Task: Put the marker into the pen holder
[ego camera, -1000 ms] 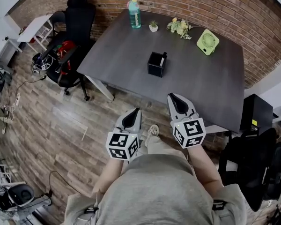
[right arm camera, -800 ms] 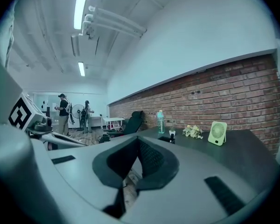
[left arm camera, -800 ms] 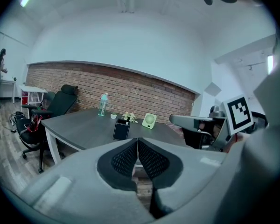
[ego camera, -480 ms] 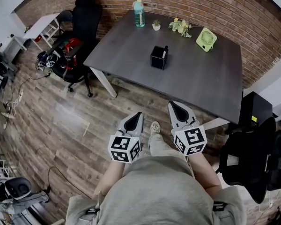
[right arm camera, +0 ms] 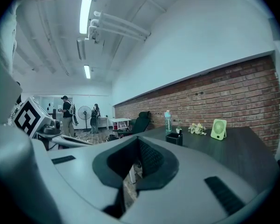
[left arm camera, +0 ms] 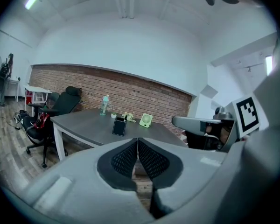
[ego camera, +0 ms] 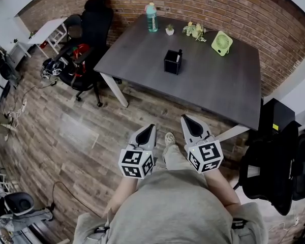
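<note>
So the person has backed off over the last second: both grippers now sit well apart from the pen holder (ego camera: 172, 62), on its near side, past the table (ego camera: 218, 85) edge and over the wood floor (ego camera: 81, 131). Left gripper (ego camera: 150, 128) and right gripper (ego camera: 186, 120) are both pinched fully together, nothing between the jaws. The marker (ego camera: 179, 55) stands inside the pen holder, poking out at its right corner. Looks to me like the job's done.
</note>
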The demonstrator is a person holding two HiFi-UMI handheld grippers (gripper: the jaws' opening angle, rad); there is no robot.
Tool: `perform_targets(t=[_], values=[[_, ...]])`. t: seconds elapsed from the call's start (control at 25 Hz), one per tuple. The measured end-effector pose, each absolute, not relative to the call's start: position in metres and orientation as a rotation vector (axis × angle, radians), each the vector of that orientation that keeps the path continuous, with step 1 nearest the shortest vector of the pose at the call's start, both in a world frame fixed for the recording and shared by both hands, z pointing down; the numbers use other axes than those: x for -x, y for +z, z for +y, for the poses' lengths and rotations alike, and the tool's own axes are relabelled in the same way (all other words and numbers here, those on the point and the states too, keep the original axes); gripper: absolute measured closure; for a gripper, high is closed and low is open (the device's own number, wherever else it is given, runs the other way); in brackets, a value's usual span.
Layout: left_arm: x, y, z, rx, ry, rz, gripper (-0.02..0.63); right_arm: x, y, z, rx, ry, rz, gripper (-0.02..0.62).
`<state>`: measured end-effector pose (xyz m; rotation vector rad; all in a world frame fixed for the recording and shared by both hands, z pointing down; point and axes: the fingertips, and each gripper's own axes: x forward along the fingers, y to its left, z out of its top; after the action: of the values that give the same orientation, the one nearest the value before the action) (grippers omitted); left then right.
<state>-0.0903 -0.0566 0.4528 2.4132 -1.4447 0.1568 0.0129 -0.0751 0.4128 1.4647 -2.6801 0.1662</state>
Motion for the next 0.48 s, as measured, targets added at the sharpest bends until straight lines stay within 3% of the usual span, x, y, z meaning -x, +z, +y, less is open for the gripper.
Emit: perform_targets(t=[0.48], values=[[0.0906, 0.4494, -0.0495, -2.421, 0.144, -1.448, 0.586, -0.0104, 0.4116, -0.0682, -1.472, 0.165, -2.681, 0.592]])
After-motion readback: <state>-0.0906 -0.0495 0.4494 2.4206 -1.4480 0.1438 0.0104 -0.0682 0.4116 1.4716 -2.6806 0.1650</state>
